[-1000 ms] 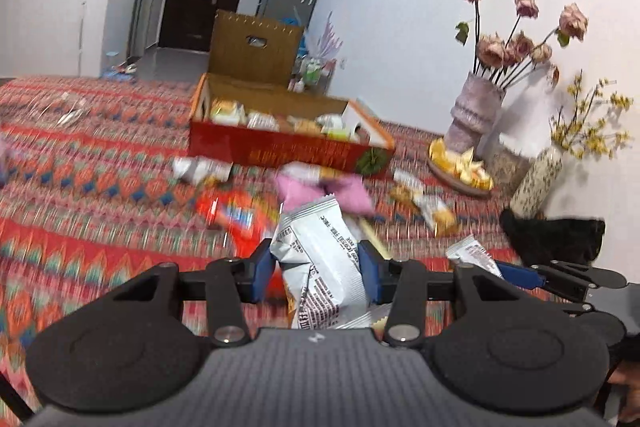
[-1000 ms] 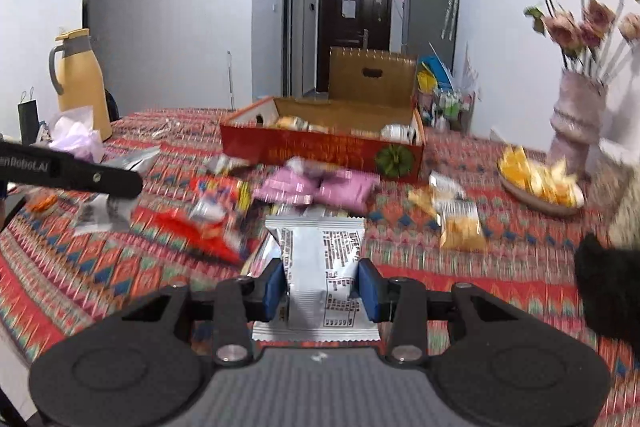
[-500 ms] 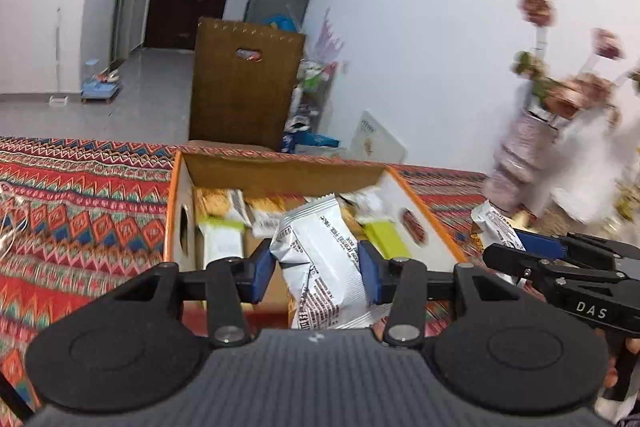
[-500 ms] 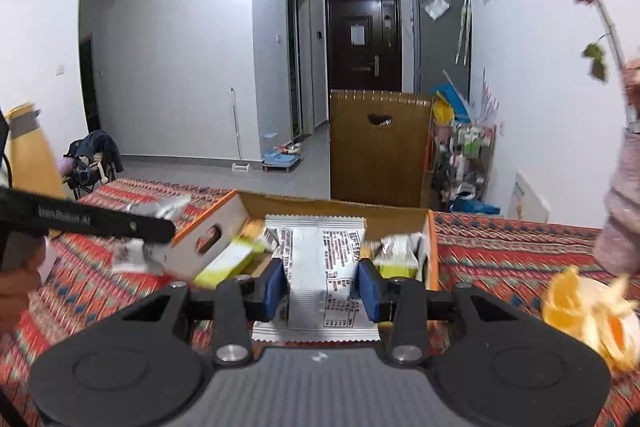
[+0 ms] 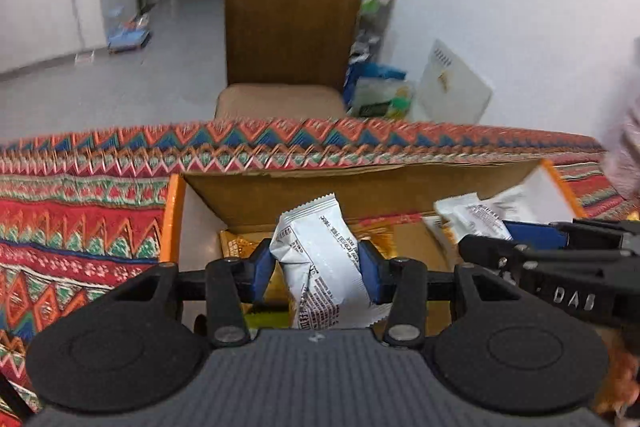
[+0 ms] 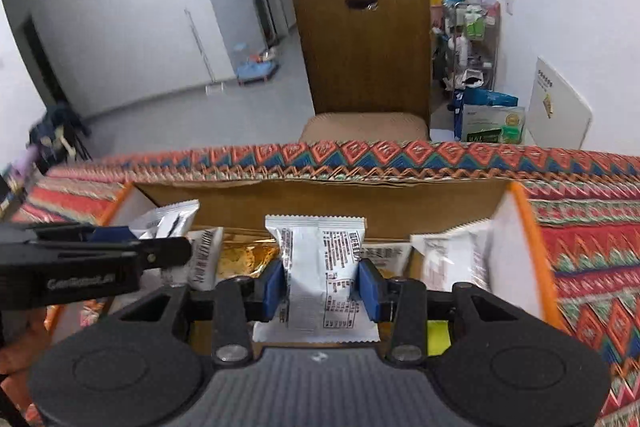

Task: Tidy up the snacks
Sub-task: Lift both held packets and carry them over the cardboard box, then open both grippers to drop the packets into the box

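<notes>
Both claws have moved from the table's near side to over the box (image 5: 400, 187), each still clamped on a silver packet: left claw (image 5: 318, 265), right claw (image 6: 322, 287). Only the right view shows a yellow packet (image 6: 438, 333) at 4 o'clock.

Tablecloth (image 5: 80, 219) showing red, orange, blue, green zigzag and diamond bands. Box (image 6: 524, 211) showing orange rim, brown cardboard inside. Both held packets (image 5: 320, 267) (image 6: 320, 267) showing silver-white with black print. Gripper pads (image 6: 274, 287) showing blue; bodies black. Gold wrapper (image 6: 240, 259) lying inside.
</notes>
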The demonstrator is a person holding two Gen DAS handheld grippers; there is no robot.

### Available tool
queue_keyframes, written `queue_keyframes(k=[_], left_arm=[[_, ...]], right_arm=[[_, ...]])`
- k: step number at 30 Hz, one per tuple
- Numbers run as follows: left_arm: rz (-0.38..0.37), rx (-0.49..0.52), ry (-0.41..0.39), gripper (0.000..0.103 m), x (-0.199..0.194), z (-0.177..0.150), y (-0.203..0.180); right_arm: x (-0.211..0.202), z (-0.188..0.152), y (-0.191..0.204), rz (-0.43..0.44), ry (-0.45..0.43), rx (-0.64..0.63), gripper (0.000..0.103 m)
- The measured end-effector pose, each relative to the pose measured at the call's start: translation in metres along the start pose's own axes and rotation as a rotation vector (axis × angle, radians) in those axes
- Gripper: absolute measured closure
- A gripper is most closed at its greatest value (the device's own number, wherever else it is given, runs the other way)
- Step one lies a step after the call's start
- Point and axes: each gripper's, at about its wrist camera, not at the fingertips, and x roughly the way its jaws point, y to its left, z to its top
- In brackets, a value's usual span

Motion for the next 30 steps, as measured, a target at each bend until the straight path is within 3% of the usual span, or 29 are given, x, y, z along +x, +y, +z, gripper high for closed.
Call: queue_keyframes(k=[4, 8, 14, 22, 24, 27, 30], left_arm=[[-0.045, -0.009, 0.012, 0.052, 0.014, 0.004, -0.004], [-0.065, -0.004, -0.009, 0.044, 0.01, 0.005, -0.007], [-0.049, 0.014, -0.021, 0.042, -0.018, 0.007, -0.012], [-0.026, 0.055, -0.06, 0.029, -0.102, -0.003, -0.017], [-0.004, 0.062, -0.072, 0.021, -0.13, -0.013, -0.021], [-0.007, 0.073, -0.108, 0.018, -0.167, -0.031, -0.025], [-0.018, 0.08, -0.132, 0.016, -0.203, -0.048, -0.03]], right_arm=[[0.018, 0.008, 0.001, 0.062, 0.015, 0.029, 0.052], [0.004, 0.013, -0.002, 0.019, -0.023, 0.0, 0.051], [-0.031, 0.015, -0.025, -0.044, -0.041, -0.007, 0.051], [-0.105, 0.004, -0.043, -0.115, -0.078, -0.042, 0.048], [-0.13, -0.003, -0.045, -0.127, -0.086, -0.046, 0.046], [-0.169, -0.016, -0.049, -0.119, -0.124, -0.04, 0.039], [-0.207, -0.032, -0.05, -0.13, -0.151, -0.046, 0.038]])
